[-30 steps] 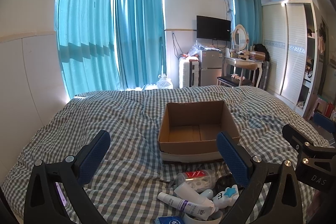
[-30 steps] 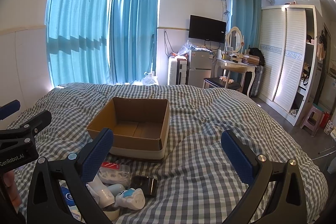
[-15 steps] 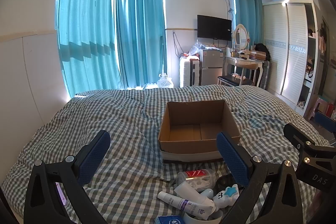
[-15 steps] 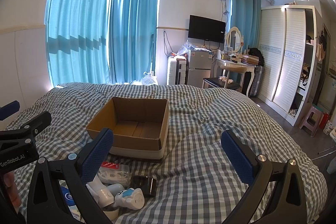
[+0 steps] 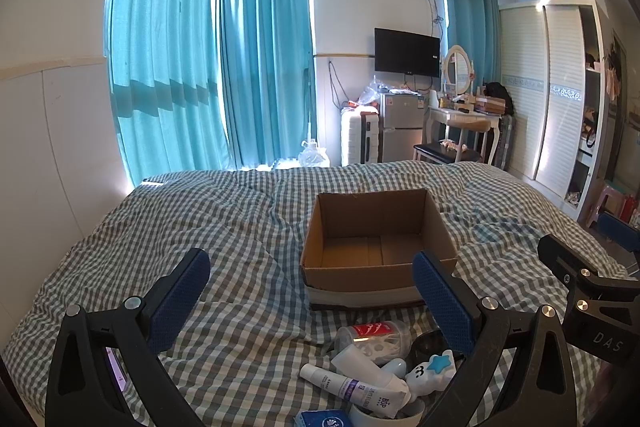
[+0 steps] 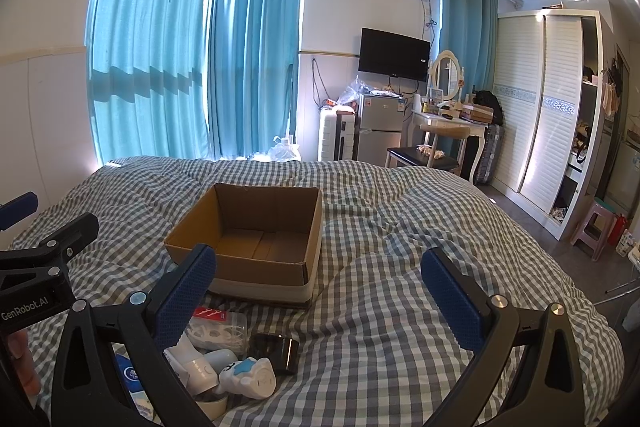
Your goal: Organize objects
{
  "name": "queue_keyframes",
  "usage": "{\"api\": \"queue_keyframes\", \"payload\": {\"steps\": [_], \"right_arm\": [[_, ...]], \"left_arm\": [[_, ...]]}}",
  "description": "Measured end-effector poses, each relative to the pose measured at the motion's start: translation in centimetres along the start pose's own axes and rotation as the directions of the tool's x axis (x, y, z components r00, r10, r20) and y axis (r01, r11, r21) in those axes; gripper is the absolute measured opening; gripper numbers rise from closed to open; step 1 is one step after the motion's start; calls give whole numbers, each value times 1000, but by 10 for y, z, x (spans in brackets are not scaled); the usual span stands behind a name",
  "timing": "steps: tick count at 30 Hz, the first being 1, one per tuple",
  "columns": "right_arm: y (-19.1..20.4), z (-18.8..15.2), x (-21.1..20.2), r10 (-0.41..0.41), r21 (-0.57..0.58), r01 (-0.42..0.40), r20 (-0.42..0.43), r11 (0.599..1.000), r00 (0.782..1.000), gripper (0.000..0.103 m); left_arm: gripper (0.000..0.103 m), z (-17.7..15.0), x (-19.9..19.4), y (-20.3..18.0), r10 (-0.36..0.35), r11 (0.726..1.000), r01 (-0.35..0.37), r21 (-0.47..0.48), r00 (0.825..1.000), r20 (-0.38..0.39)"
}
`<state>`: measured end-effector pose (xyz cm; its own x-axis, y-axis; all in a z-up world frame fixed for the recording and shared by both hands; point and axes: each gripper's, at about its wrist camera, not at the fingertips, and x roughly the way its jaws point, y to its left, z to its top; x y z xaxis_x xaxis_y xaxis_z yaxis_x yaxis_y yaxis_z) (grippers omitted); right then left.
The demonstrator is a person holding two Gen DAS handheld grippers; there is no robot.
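Barely shifted since a second ago: cardboard box open-topped in the middle of the checked bedspread, nothing visible inside, with the small pile just in front of it — clear floss-pick tub, white tube, star-topped white figure, dark round tin, blue packet. Left gripper spread wide and holding nothing, hanging over the bedspread short of the pile; right gripper likewise gaping and unloaded, off to the box's right. Beyond: teal curtains, television, white wardrobe.
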<state>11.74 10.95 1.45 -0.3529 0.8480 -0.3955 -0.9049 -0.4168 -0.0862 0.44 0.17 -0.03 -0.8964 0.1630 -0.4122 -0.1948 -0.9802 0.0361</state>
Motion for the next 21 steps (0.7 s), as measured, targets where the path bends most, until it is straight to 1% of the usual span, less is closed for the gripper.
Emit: {"api": "queue_keyframes", "payload": {"steps": [21], "right_arm": [[3, -5, 3, -9, 3, 9, -4, 1000, 1000, 103]], "left_arm": [[103, 0, -1, 2, -14, 1000, 14, 6, 1000, -2]]}}
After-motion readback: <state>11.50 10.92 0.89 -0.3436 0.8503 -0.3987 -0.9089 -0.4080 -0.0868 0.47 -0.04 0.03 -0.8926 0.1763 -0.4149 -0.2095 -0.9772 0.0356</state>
